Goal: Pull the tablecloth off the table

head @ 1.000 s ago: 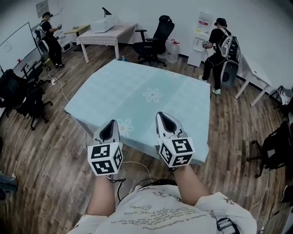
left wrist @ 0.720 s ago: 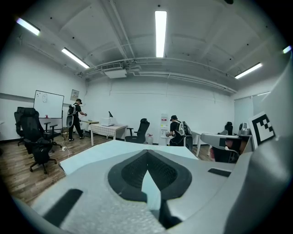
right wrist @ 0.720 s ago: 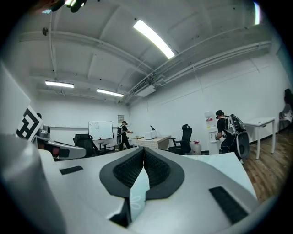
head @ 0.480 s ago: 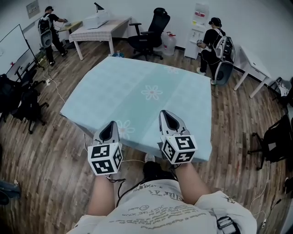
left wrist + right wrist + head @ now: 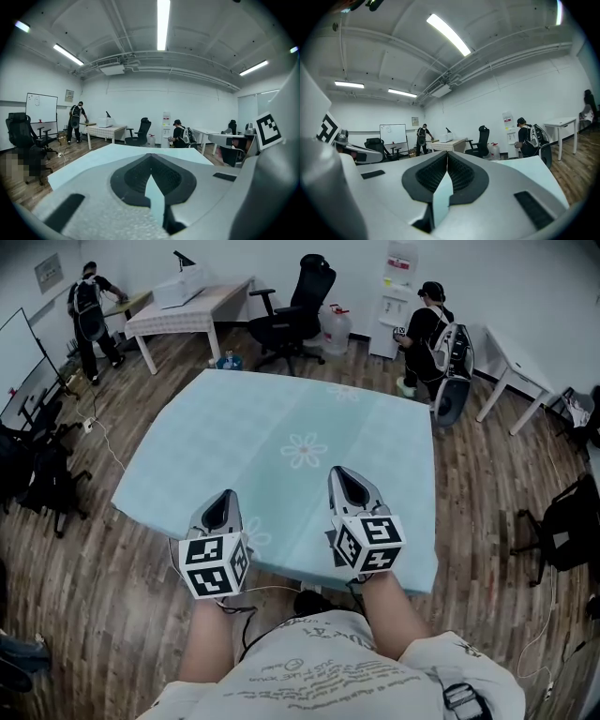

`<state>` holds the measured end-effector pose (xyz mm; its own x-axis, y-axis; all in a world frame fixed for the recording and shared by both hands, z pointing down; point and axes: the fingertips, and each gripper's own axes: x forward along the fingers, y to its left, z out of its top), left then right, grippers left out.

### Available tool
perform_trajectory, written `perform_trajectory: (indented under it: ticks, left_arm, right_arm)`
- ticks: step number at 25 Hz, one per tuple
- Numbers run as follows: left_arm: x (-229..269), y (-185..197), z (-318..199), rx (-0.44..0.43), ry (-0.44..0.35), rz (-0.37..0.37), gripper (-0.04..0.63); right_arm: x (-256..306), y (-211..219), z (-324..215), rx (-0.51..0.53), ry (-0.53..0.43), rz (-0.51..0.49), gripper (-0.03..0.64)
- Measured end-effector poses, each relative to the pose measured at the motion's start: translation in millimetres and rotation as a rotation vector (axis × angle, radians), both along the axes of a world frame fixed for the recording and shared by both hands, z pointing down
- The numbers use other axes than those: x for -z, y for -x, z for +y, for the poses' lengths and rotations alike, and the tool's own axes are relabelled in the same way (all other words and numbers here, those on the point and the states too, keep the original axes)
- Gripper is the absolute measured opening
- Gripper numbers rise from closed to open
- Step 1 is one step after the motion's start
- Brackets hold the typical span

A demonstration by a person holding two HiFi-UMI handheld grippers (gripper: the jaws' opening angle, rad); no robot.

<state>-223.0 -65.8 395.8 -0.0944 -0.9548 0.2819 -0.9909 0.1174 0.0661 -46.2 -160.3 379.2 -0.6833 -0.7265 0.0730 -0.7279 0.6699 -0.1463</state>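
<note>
The pale blue tablecloth [image 5: 281,418] with white flower prints lies flat over a square table, and its near edge hangs just in front of me. My left gripper [image 5: 222,506] hovers over the cloth's near left part. My right gripper [image 5: 345,477] is a little farther in, on the near right. Both are shut, and no fold of cloth rises to either tip. The left gripper view looks over the shut jaws of the left gripper [image 5: 151,157] across the tablecloth [image 5: 89,161]. The right gripper view shows the right gripper [image 5: 447,153] with the tablecloth [image 5: 534,165] beyond it.
A black office chair [image 5: 298,315] and a water jug [image 5: 335,329] stand behind the table. A person with a backpack [image 5: 433,343] is at the back right, by a white desk [image 5: 517,371]. Another person [image 5: 86,306] stands by a covered table [image 5: 187,310]. Black chairs and bags flank both sides.
The table has slid down and nearer in the head view. The flower print by the left gripper now sits beside the gripper's body rather than level with its tip. Both grippers stay shut.
</note>
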Motion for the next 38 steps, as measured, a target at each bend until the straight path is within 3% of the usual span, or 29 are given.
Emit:
perform_trajectory:
  ticks: [8, 18, 26, 38]
  left_arm:
    - [-8, 7, -91, -0.038, 0.035, 0.005, 0.012]
    - [-31, 13, -175, 0.000, 0.081, 0.055, 0.011]
    - [-51, 17, -201, -0.008, 0.147, 0.039, 0.012]
    - [-77, 23, -253, -0.142, 0.189, 0.015, 0.012]
  right_arm:
    - [-10, 2, -85, -0.034, 0.036, 0.015, 0.014]
    - [-35, -18, -172, -0.045, 0.095, 0.046, 0.014]
    - [-53, -26, -193, -0.060, 0.144, 0.055, 0.014]
    - [-79, -35, -225, -0.196, 0.183, 0.066, 0.014]
